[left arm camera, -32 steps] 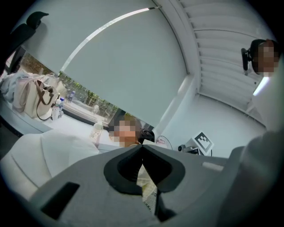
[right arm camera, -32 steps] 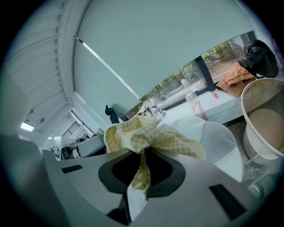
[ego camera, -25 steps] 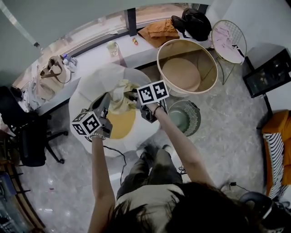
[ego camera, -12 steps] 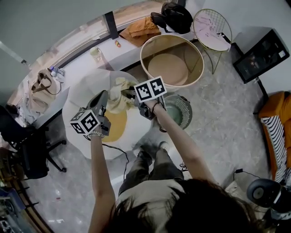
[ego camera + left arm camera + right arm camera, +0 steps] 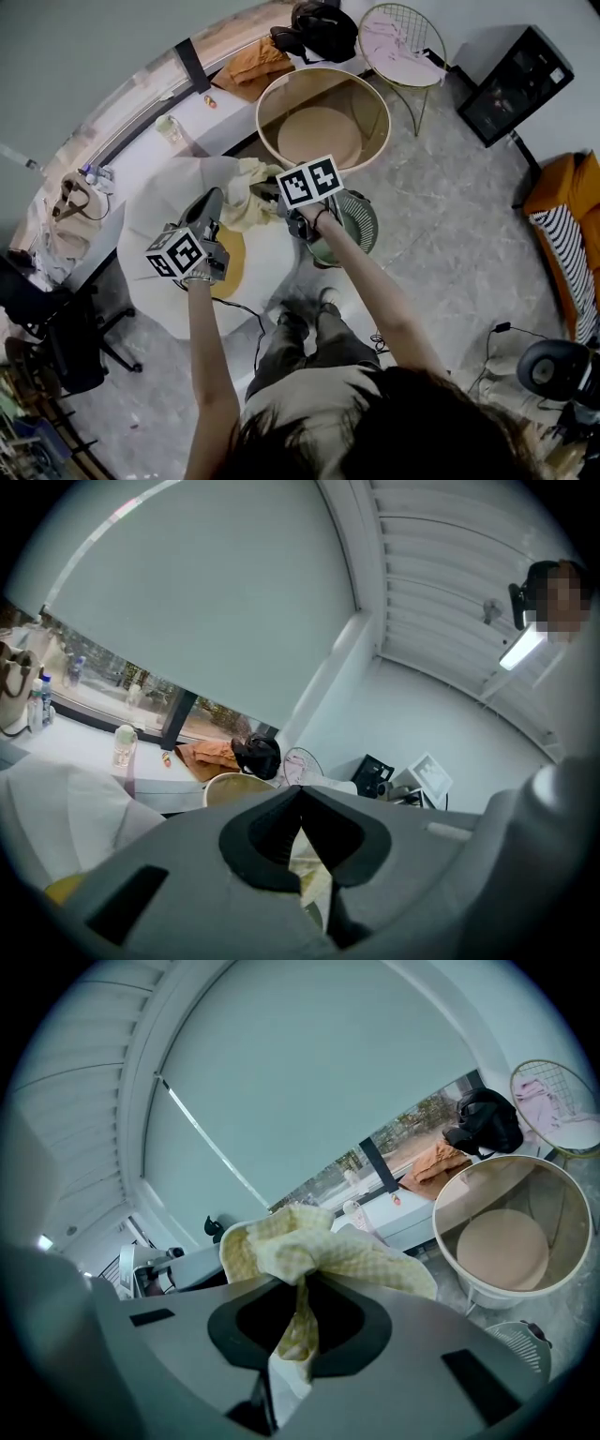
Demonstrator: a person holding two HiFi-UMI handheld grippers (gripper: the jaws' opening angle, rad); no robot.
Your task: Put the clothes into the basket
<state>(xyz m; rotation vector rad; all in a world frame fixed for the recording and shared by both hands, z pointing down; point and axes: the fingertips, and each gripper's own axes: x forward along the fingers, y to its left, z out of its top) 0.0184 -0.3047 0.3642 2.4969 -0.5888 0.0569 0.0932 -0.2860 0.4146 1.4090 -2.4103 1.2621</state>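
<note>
While both hands carry the load across, one thing has changed over the last second: it has left the middle of the white round desk (image 5: 155, 220) and now hangs at the edge on the basket side. At the left, the left tongs (image 5: 300, 794) are closed, with a fold of pale cloth pinched between the pads and hanging below them. In the middle, the yellow checked garment (image 5: 314, 1241) is held up between the two tools, bunched, and seems lifted clear of the desk. The right tongs (image 5: 302, 1279) are closed on it as well; a twisted strip of the cloth sits between the pads and the rest is piled above them. Further to the right, the basket (image 5: 281, 98) stands on the floor, open and with nothing inside, and it is nearer to the tongs than it was. I judge that the lifting is done and the carrying is about halfway. What remains is to bring the garment over the rim and let it go.
</note>
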